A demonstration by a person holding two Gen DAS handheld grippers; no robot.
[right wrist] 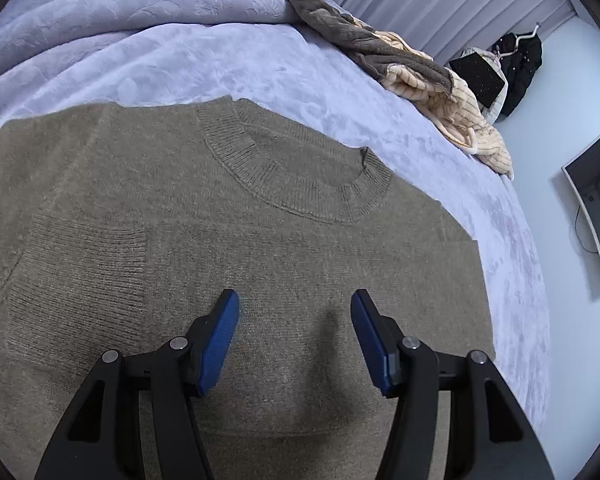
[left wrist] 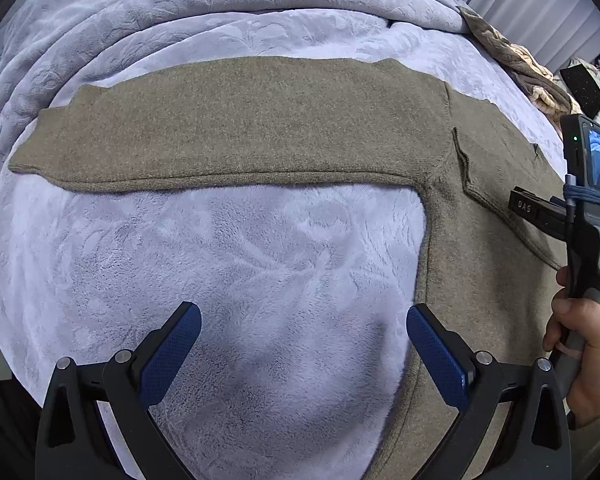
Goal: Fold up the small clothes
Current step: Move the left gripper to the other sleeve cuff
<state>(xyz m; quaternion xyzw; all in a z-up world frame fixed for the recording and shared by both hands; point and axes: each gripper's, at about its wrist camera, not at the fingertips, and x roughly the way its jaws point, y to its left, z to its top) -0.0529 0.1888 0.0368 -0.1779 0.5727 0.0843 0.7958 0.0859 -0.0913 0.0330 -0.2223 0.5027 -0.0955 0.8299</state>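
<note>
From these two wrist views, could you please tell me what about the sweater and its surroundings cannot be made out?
- Sweater hem: cut off by the lower edge in both views, behind the right hand-held gripper.
- Its other sleeve: the left wrist view shows only one sleeve; the right wrist view shows a ribbed cuff lying on the body, sleeve unclear.
- Clothes pile: bunched, pieces indistinguishable.
- Dark items by the wall: too small.

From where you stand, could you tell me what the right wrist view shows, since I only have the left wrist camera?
Observer: The sweater's ribbed round collar lies flat, facing up.
Operator: Are the right jaws holding anything?
Observer: No, the right gripper is open above the sweater's chest, nothing between its pads.
Operator: Has the right sleeve been folded in yet?
Observer: It seems so: a ribbed cuff lies across the chest, left of the gripper.
</note>
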